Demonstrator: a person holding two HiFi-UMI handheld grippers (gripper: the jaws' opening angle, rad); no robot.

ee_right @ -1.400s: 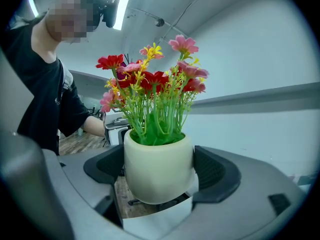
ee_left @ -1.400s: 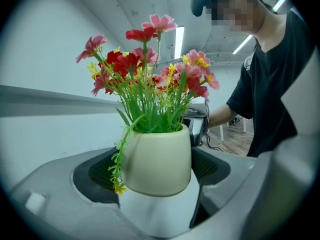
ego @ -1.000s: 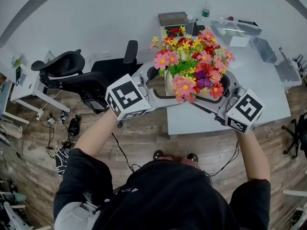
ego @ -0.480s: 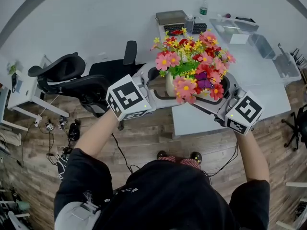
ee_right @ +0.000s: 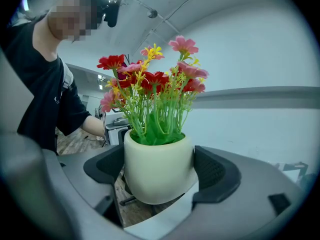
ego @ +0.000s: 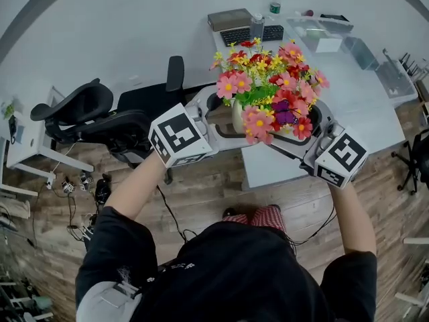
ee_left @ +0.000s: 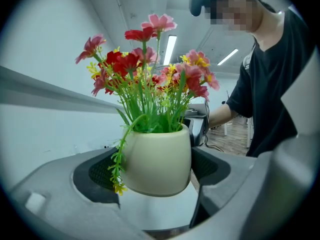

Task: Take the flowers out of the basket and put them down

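Flowers (ego: 268, 86) in their cream pot (ee_left: 156, 159) hang above the desk (ego: 362, 113) edge. The left tool (ee_left: 156, 170) and right tool (ee_right: 158, 173) clamp the pot from opposite sides, jaws spread wide. Over the last second only the person's footing shifted, and the grip is unchanged, so set-down looks still to come.

A white table (ego: 362, 99) stands on a wooden floor (ego: 201, 193). At the table's far edge lie a black keyboard (ego: 251, 33), a clear bottle (ego: 257, 25) and clear plastic bins (ego: 320, 35). Left of the table are two black office chairs (ego: 100, 116), with cables (ego: 74, 206) on the floor beyond them.
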